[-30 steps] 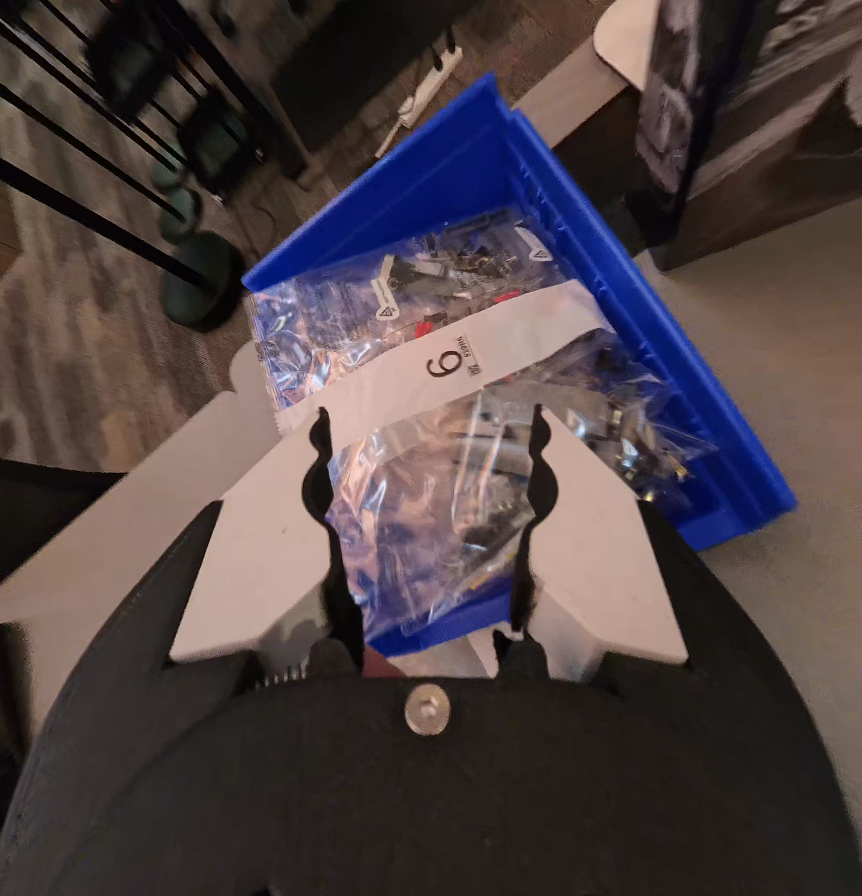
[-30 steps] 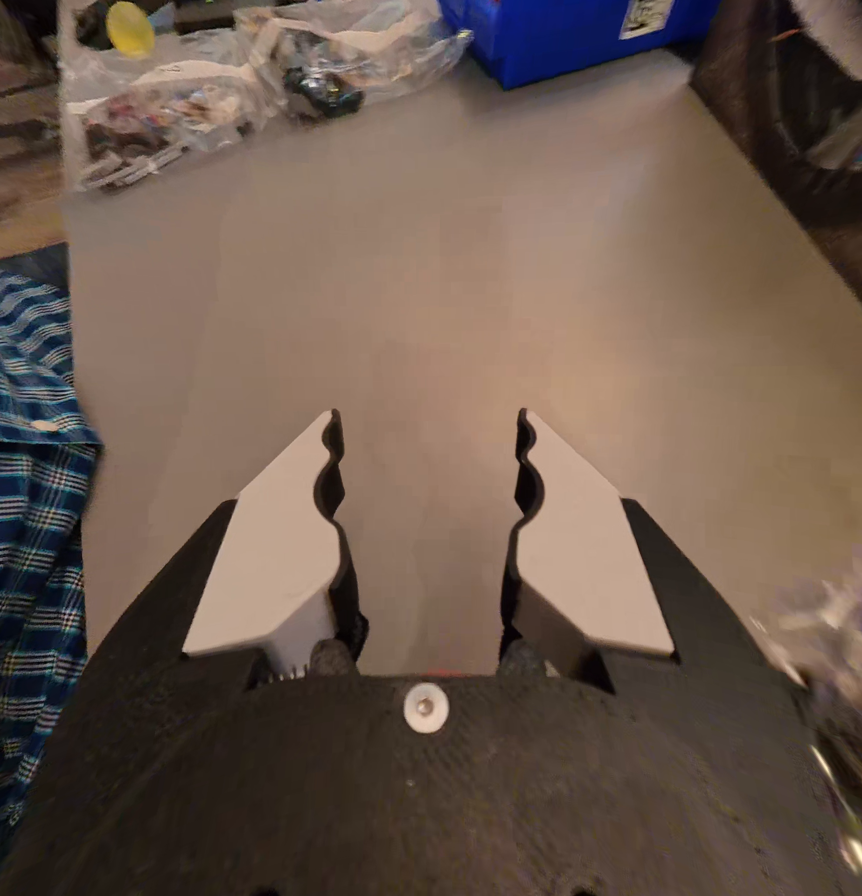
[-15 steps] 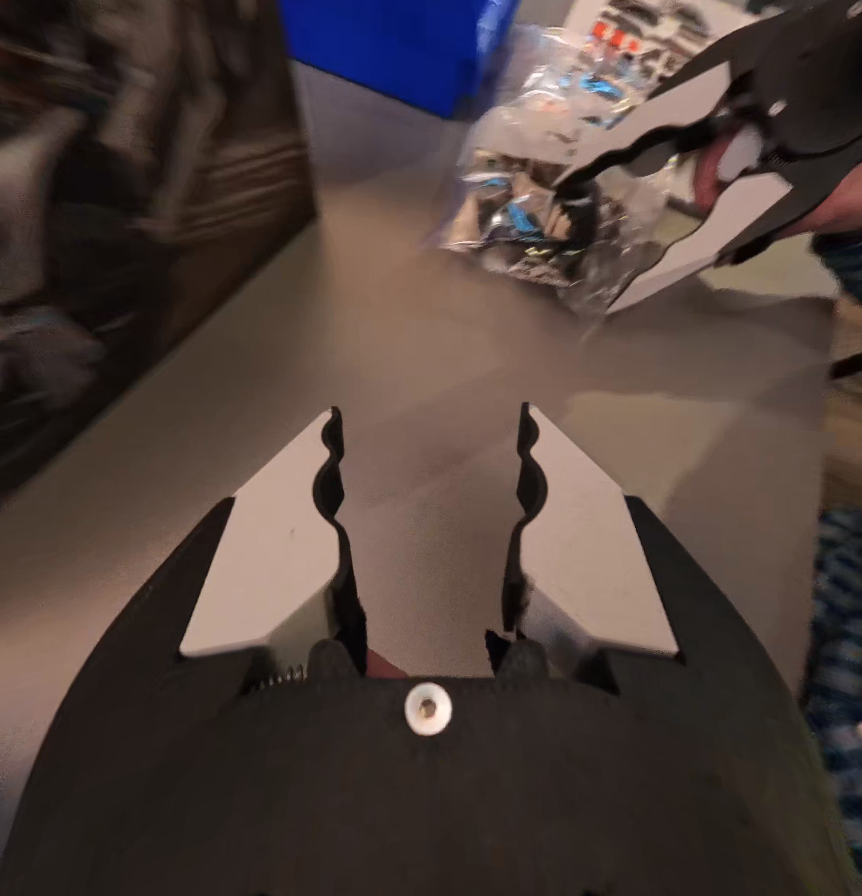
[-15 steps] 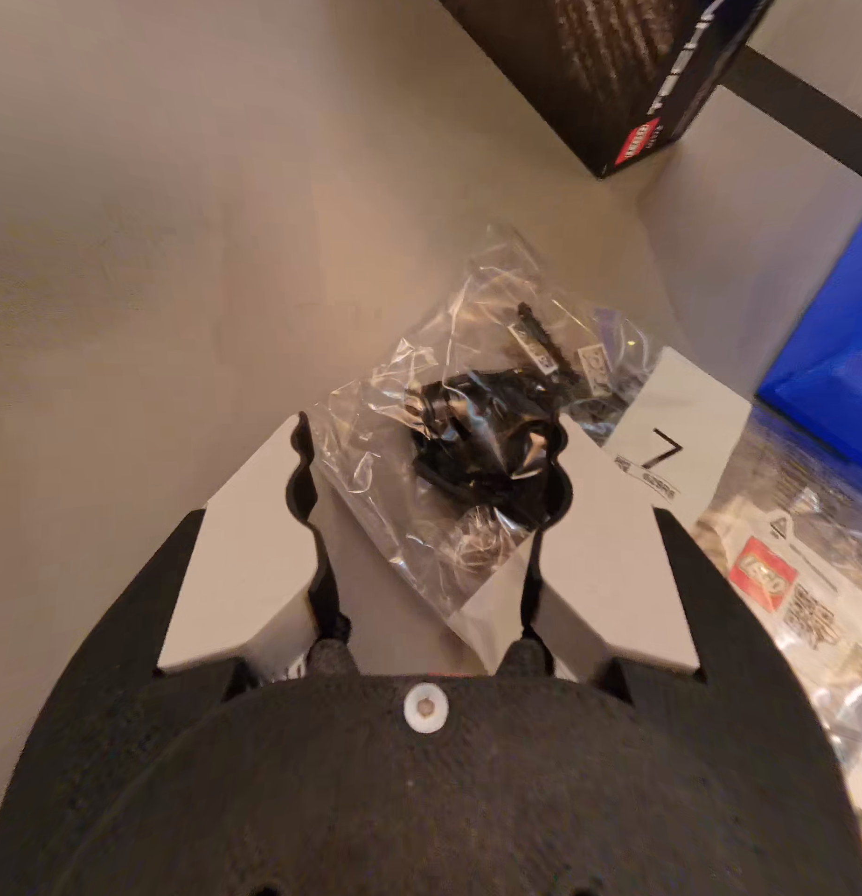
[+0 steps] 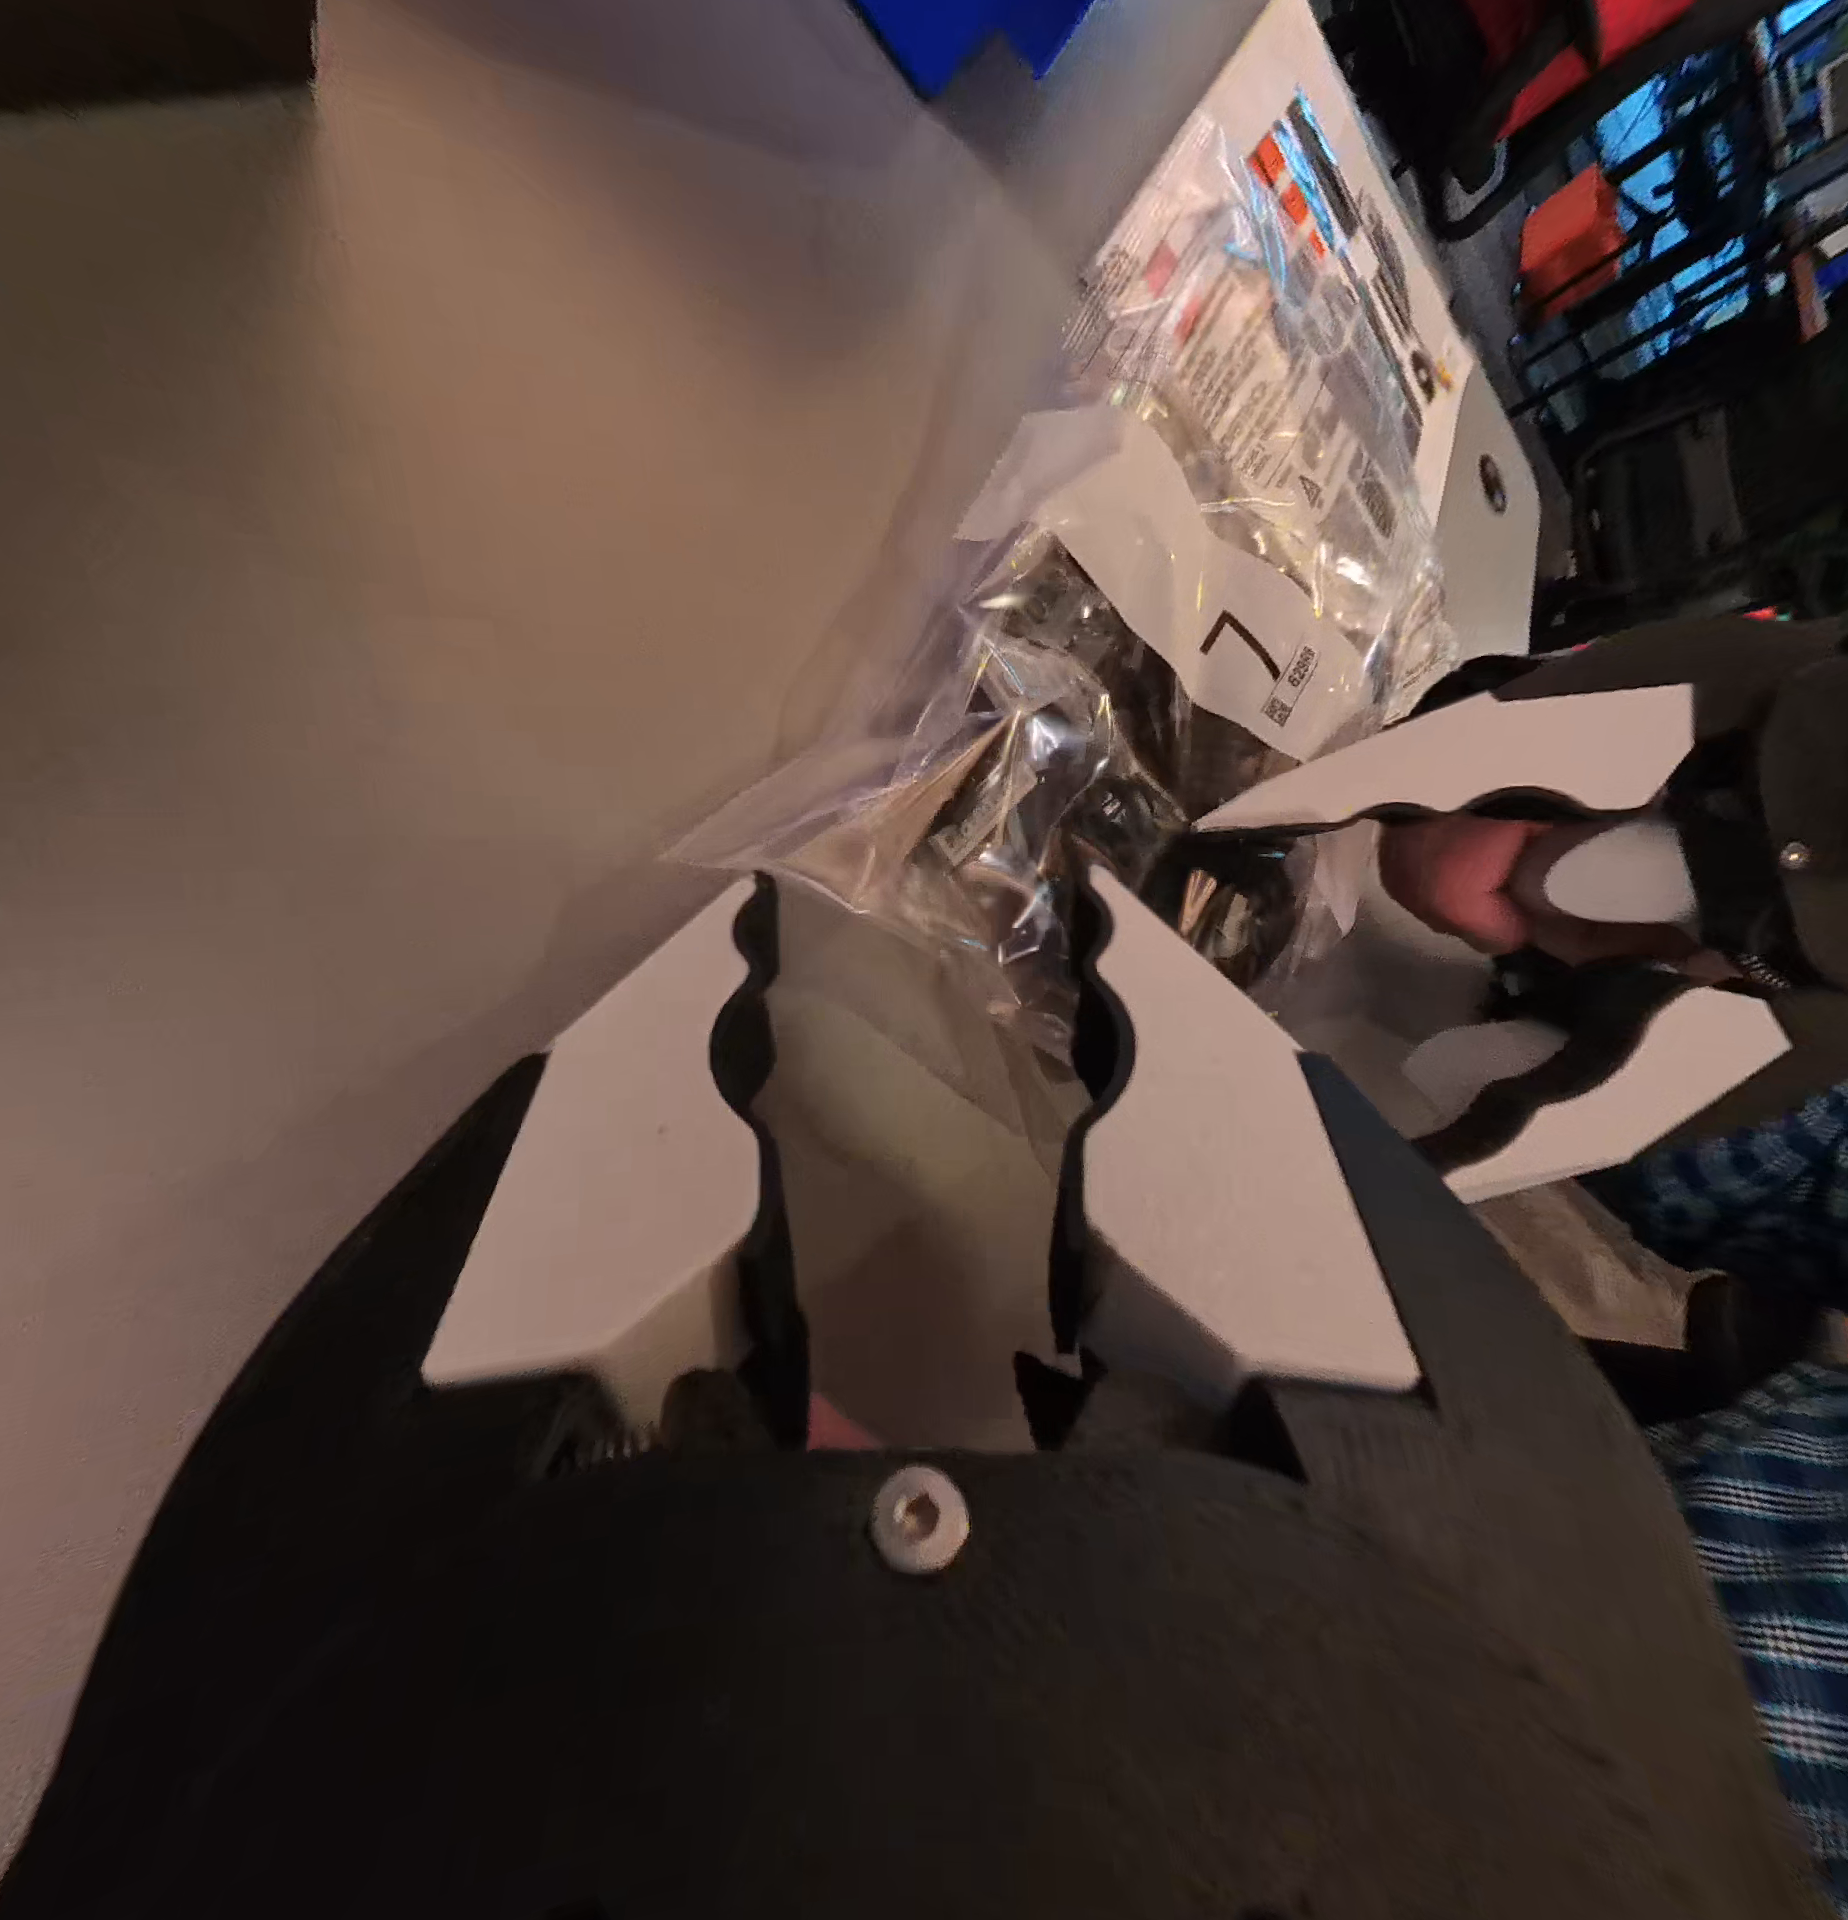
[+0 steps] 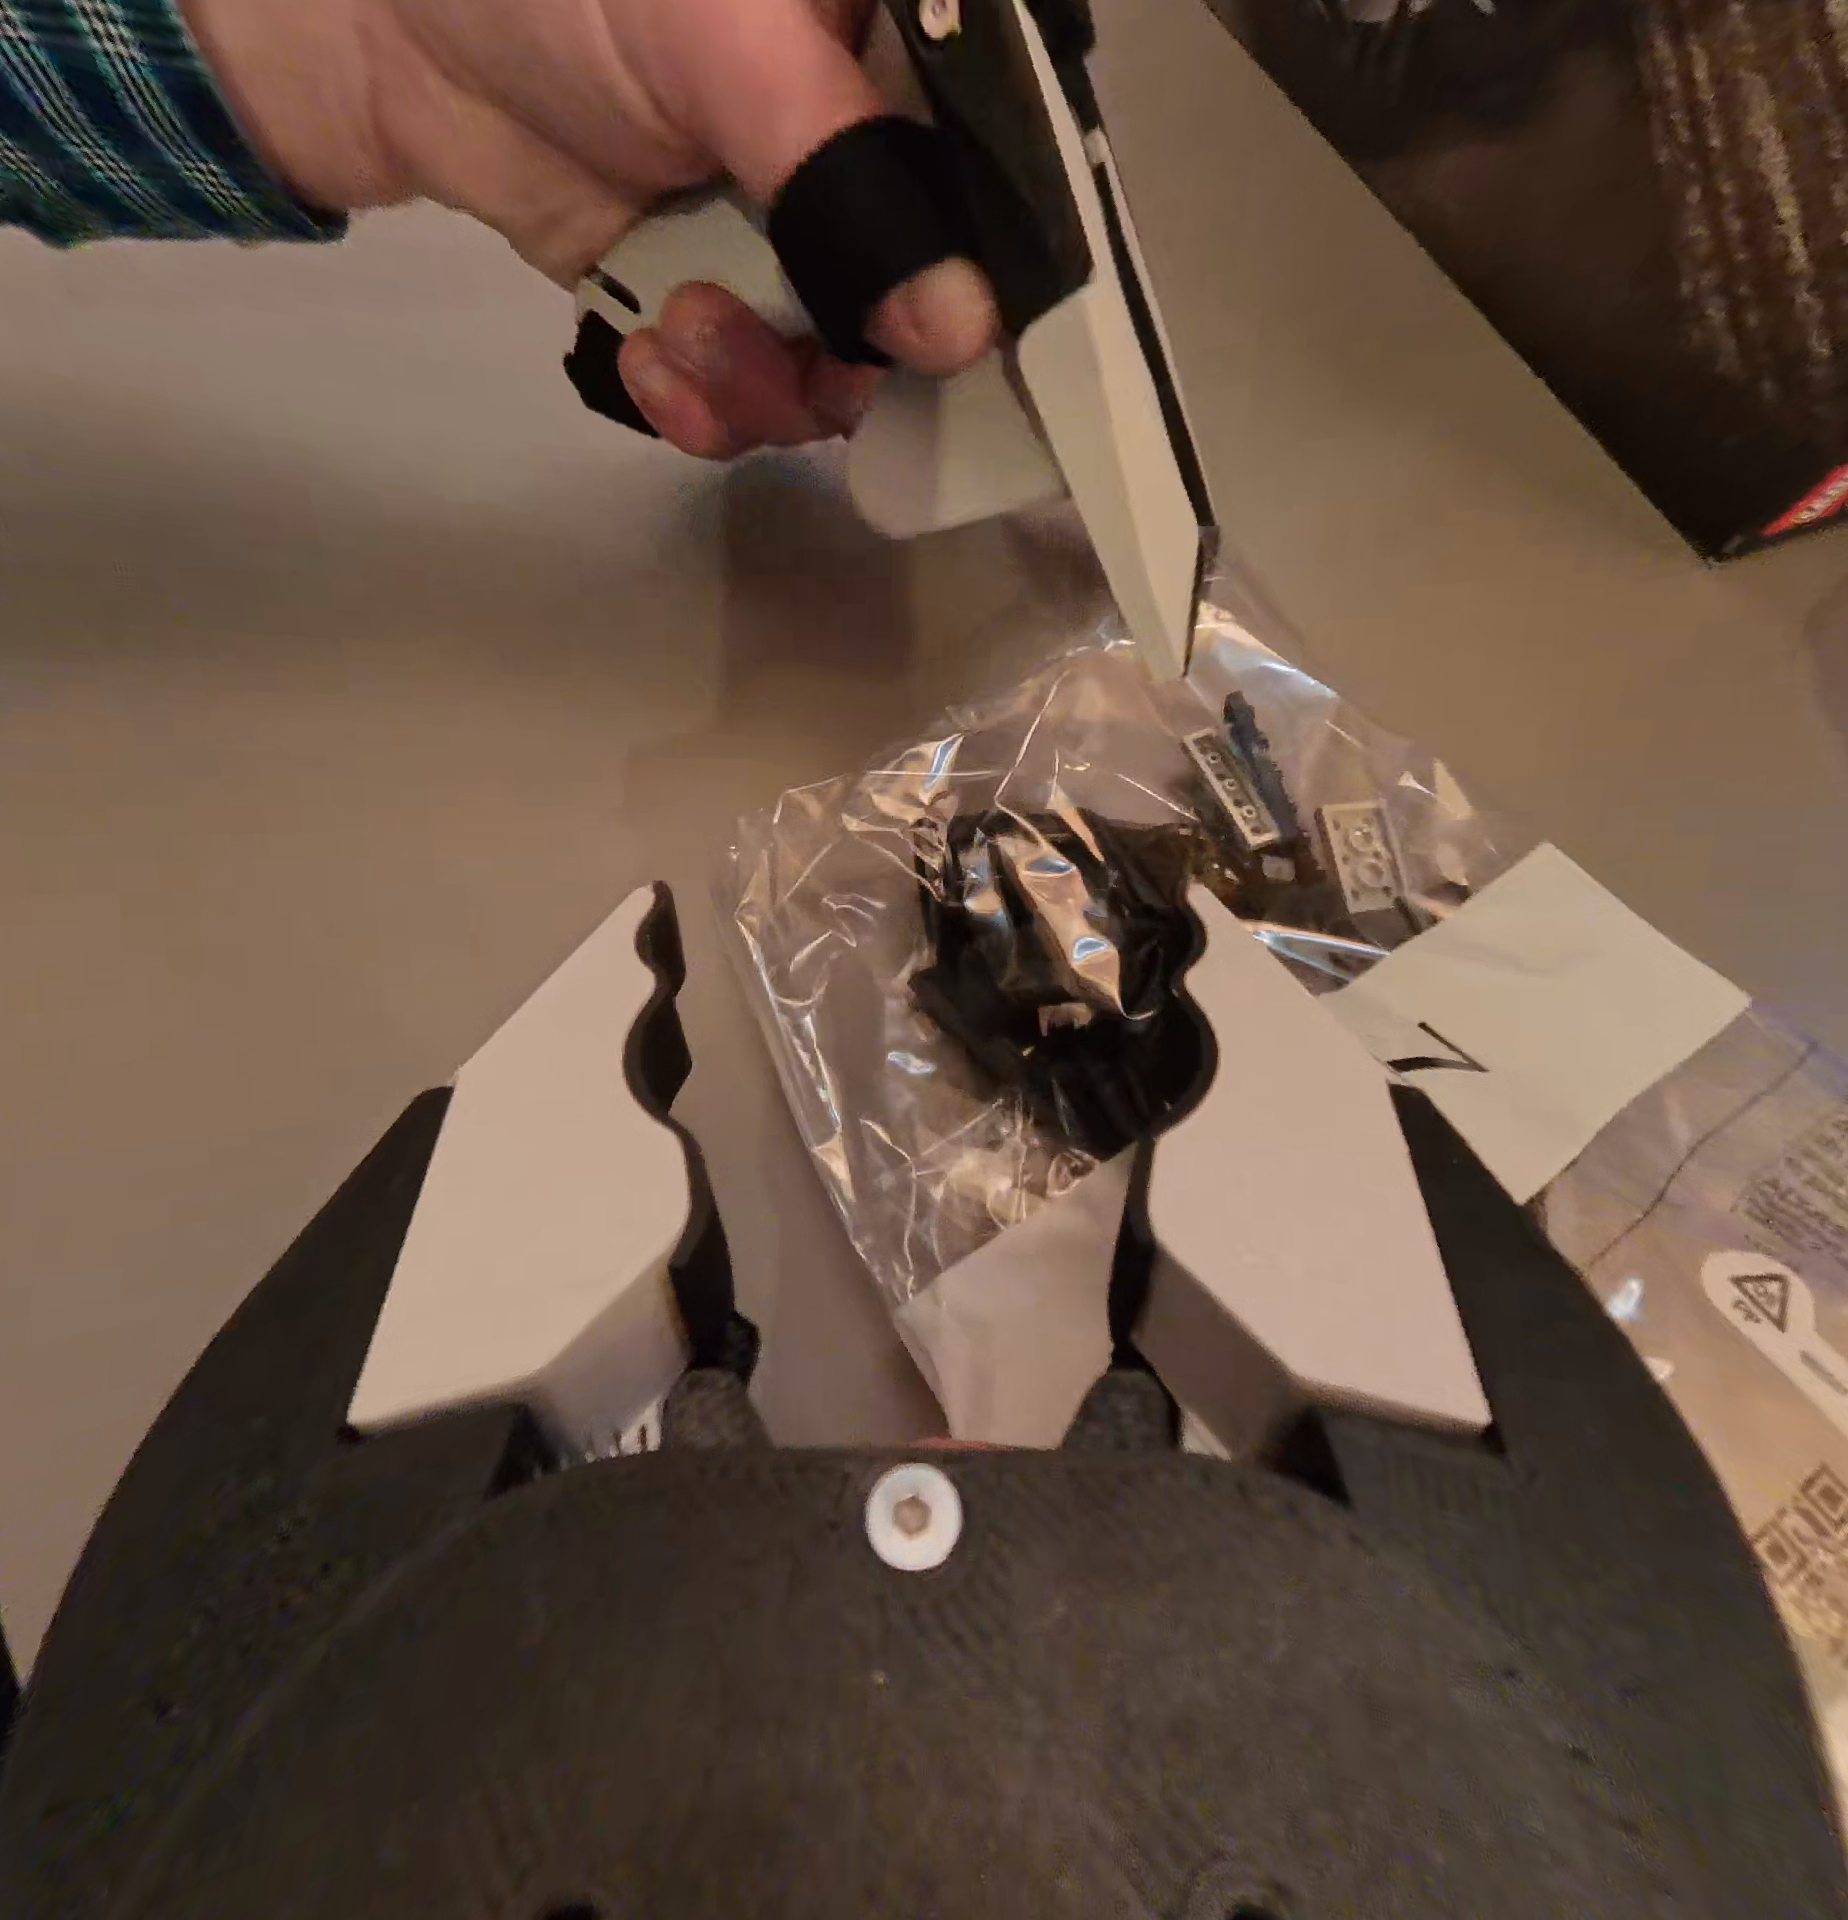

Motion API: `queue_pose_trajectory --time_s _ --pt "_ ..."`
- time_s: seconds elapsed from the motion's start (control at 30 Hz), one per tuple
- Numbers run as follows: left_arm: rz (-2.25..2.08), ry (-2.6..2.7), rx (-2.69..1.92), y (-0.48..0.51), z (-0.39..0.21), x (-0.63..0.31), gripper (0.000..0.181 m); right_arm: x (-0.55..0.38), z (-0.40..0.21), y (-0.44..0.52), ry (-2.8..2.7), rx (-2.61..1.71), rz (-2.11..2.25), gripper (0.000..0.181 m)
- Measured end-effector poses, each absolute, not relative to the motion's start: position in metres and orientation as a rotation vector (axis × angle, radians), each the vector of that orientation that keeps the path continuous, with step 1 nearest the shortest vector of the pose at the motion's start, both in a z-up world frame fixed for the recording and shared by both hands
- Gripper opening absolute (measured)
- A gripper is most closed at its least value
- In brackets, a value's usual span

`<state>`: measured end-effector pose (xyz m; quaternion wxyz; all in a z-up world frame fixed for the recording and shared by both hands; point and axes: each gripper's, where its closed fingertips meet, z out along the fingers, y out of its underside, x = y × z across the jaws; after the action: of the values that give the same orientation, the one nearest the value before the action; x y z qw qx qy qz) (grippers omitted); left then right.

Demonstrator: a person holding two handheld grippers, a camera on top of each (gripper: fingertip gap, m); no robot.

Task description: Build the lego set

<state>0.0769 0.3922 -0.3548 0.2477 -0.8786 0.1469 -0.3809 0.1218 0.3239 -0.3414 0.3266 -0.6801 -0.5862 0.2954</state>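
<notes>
Left wrist view: left gripper (image 5: pixel 925 904) spread wide, empty, tips at near corner of clear parts bag (image 5: pixel 1045 821) on table (image 5: pixel 380 520).

Right wrist view: right gripper (image 6: pixel 930 914) gaping around same bag (image 6: pixel 1003 966). Risk: slippery film sliding free, or tearing and scattering bricks.

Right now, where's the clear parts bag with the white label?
The clear parts bag lies on the table between the open right gripper fingers, left gripper at its far edge.
</notes>
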Motion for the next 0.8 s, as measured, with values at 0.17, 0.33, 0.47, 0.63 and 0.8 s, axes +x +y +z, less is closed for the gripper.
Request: queue_pose_trajectory --time_s 0.17,0.33,0.47,0.63,0.8 --pt "-1.132 0.346 -2.348 0.381 -0.354 0.078 0.01 0.116 -0.338 0.303 -1.54 -1.773 0.849 0.089" --pt "-1.065 0.421 -2.279 0.371 -0.344 0.074 0.0 0.127 -0.316 0.307 -1.452 -1.818 0.898 0.091" --pt "-0.99 0.459 -2.187 0.362 -0.323 0.057 0.0 0.164 -0.288 0.356 -1.179 -1.912 0.897 0.089" --pt "-0.868 0.602 -2.044 0.339 -0.294 0.038 0.0 0.192 -0.292 0.404 -0.959 -2.014 0.934 0.084" --pt "-0.747 0.696 -1.904 0.317 -0.271 0.021 0.0 0.16 -0.302 0.397 -0.961 -2.042 1.243 0.079"
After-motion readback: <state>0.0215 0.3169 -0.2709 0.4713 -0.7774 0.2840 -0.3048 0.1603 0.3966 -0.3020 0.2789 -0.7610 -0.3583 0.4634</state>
